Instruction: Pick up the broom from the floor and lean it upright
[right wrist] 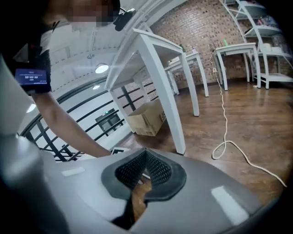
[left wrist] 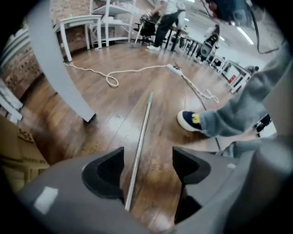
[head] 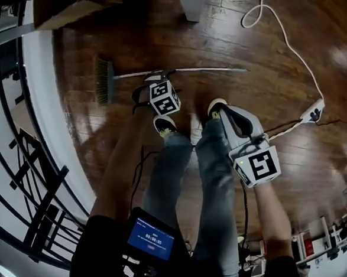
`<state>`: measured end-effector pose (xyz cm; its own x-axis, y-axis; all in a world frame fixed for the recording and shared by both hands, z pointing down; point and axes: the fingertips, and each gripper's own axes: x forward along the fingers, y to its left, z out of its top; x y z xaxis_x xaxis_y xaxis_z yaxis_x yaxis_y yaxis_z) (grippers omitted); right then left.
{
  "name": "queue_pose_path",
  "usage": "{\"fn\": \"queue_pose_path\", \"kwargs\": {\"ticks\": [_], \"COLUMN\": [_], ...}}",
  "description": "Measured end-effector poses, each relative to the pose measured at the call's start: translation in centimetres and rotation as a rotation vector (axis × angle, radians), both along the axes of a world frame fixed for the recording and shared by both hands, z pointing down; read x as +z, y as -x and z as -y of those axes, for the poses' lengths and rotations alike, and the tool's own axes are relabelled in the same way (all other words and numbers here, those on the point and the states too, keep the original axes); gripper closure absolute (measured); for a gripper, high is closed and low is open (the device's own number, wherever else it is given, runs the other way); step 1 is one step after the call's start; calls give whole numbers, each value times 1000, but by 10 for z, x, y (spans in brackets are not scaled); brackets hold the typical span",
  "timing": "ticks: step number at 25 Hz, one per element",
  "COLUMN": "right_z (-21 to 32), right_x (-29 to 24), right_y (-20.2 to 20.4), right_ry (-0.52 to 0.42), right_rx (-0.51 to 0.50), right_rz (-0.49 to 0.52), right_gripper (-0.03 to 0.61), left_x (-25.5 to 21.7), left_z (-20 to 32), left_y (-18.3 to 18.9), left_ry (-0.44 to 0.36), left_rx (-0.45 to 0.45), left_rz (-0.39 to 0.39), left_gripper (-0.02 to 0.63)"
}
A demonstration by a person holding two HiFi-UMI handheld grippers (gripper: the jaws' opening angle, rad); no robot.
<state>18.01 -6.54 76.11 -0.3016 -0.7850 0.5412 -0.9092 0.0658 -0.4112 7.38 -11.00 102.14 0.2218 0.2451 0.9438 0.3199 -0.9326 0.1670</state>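
The left hand-held gripper, jaws wide, straddles the broom handle lying on the floor, poised to clamp it; the right hand-held gripper is closed, empty.

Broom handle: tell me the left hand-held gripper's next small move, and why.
Probably close the left hand-held gripper on the broom handle: its jaws stand apart, the handle runs between them on the floor, and neither pad presses it yet.
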Motion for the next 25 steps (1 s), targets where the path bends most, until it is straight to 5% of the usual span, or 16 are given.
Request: {"fn": "queue_pose_path", "kwargs": {"ticks": [10,14,20,25], "right_z": [-30,-32,-23,-3], "right_x": [96,102,94,41], "right_y": [-28,-31,-22,-24], "right_ry": [54,63,60,24], "right_rx": [77,117,104,96], "right_rz": [-17,4,6,-3], "right_gripper": [574,574,574,574], "left_x": [133,151,139,49], "left_z": [-1,8,-4,5], "left_y": [-18,-15,-9,-13], "left_ry": [-113,-131,-99,-36], "left_rx": [99,45,116,27], "left_rz": [24,58,70,-50], "left_gripper": [300,481,518,515]}}
